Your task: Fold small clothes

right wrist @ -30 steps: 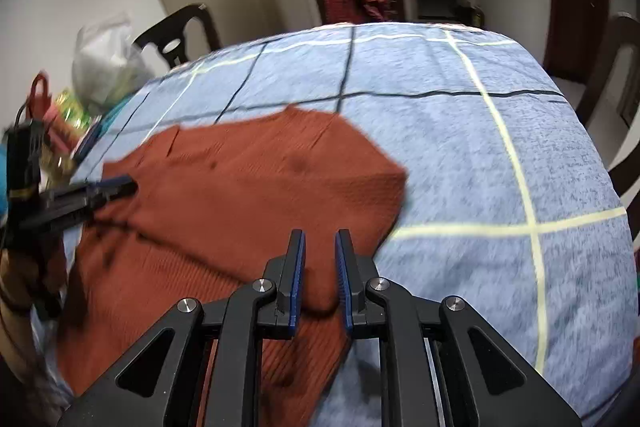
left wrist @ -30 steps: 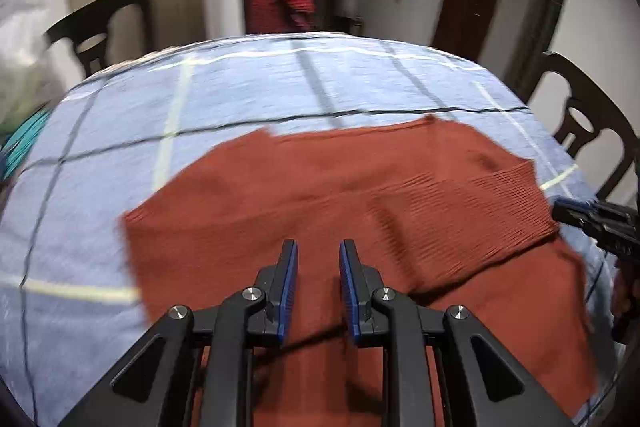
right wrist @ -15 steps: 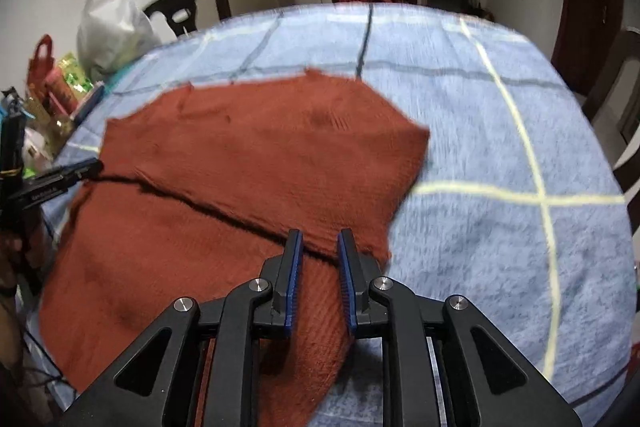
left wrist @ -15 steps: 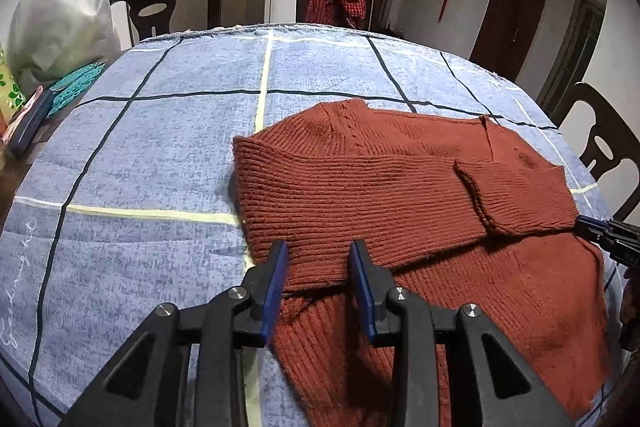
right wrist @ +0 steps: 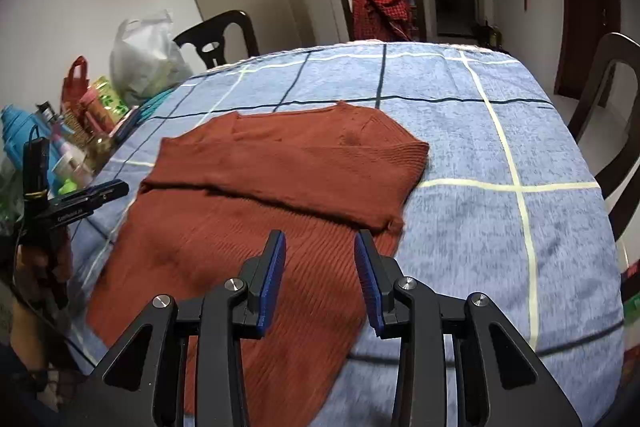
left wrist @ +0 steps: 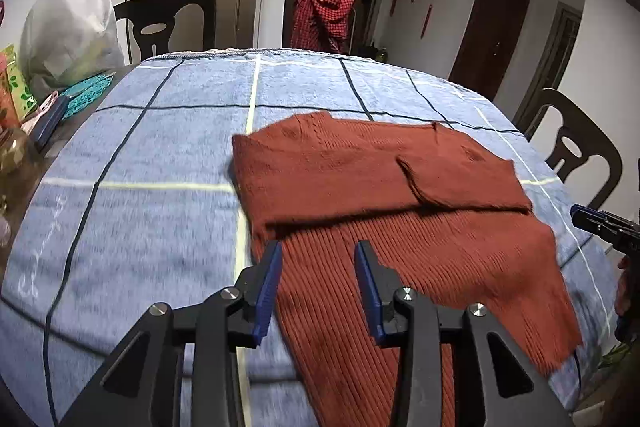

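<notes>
A rust-red knitted sweater lies flat on the blue checked tablecloth, its far part folded over the ribbed body. My left gripper hovers over the sweater's near left edge; its jaws are opening and nothing is between them. My right gripper hovers over the near right part of the sweater; its jaws are opening too, with nothing held. Each gripper shows at the edge of the other's view, the right gripper and the left gripper.
Dark wooden chairs stand around the table; one carries a red checked cloth. A white plastic bag, a teal item and bottles and packets crowd the table's left side. A person's hand holds the left gripper.
Both grippers let go of the sweater's folded edge, opened wider and drew back toward the near side. The folded part now lies flat on the body.
</notes>
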A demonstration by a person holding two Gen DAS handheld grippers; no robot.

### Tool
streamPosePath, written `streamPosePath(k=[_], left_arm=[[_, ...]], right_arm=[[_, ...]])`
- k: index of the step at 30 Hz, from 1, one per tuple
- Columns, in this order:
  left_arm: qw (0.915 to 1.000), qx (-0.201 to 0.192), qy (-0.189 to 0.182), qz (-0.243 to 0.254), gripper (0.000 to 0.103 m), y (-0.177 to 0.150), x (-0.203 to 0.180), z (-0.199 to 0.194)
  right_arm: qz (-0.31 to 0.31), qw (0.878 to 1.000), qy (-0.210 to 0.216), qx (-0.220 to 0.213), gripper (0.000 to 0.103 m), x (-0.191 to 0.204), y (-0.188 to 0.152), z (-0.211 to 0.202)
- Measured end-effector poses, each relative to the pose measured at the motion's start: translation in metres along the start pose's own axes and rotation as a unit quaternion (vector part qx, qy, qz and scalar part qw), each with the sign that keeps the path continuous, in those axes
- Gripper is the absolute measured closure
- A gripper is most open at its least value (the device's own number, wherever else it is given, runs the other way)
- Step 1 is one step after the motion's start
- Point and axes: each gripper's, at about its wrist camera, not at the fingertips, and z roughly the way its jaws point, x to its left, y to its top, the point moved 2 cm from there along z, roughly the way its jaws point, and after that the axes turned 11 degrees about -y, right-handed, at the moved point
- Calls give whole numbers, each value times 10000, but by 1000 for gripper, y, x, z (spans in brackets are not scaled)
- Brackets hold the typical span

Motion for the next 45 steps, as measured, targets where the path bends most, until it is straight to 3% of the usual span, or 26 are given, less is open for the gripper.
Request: streamPosePath(k=[12, 15, 17, 24, 34, 35, 37, 38, 40, 45], left_arm=[[9980, 222, -221, -547, 57, -71, 1, -17], [9971, 133, -311, -685, 54, -76, -1, -19], [9953, 99, -498, -829, 53, -79, -4, -21], [9912, 163, -937, -923, 53, -91, -21, -24], [9850, 97, -1242, -1195, 54, -95, -26, -22], [9848, 94, -1243, -1209, 57, -95, -25, -22], [9857, 147, -1167, -1204, 77, -95, -25, -18], [9864, 147, -1116, -1196, 79, -95, -24, -18], [9876, 173, -1060, -1144, 90, -95, -23, -16], [9913, 113, -945, -913, 96, -89, -19, -30]], right_arm=[[503, 9963, 427, 559, 65, -9, -65, 8], [660, 9939, 587, 661, 65, -9, -73, 13], [685, 9932, 695, 633, 59, -5, -75, 10], [682, 9848, 1379, 808, 59, 7, -90, 3], [914, 9771, 1717, 860, 60, 8, -94, 3], [895, 9775, 1705, 861, 64, 9, -94, 4], [846, 9790, 1623, 898, 76, 10, -93, 7], [834, 9792, 1606, 920, 85, 11, -94, 10], [829, 9797, 1582, 913, 93, 11, -95, 14], [797, 9813, 1580, 754, 94, 10, -91, 3]])
